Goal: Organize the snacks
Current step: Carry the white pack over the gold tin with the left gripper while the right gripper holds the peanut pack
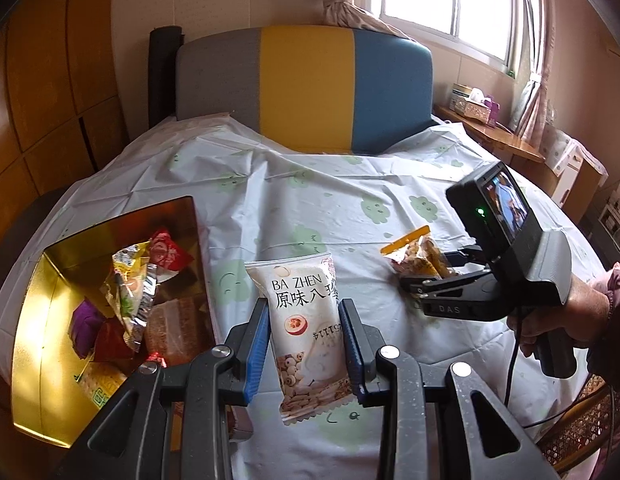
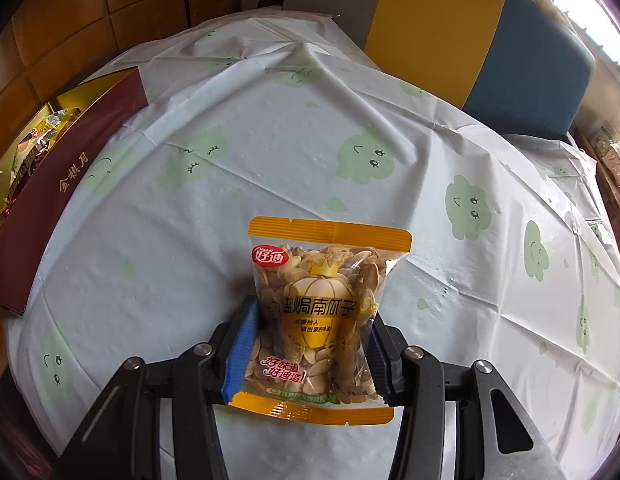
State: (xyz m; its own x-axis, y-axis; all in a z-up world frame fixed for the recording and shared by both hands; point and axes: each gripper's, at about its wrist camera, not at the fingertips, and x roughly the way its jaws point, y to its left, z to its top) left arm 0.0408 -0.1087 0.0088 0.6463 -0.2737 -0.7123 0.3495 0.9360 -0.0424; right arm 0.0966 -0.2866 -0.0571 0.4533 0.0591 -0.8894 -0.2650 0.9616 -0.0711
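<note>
Left tool pinches a white crinkly plastic snack packet printed BA ZHEN by its two long edges, blue pads pressed against the sides, jaws narrowed to the packet's width; whether the packet hangs just above the cloth or rests on it I cannot tell. Right tool likewise clamps a clear-fronted orange-bordered bag of pumpkin seeds across its lower half, jaws closed onto both side seams, the bag held over the white plastic cloth with green cloud faces that covers the bench.

Judging from this, the step in hand is carrying: both packets are gripped and not yet stowed. To the left sits the gold-lined rectangular gift box with maroon outer walls, already holding several wrapped snacks. The next move calls for swinging each packet over the box wall, lowering it in, and spreading the jaws, one tool at a time to avoid crowding. Farther off stands a grey, yellow and blue padded chair back
</note>
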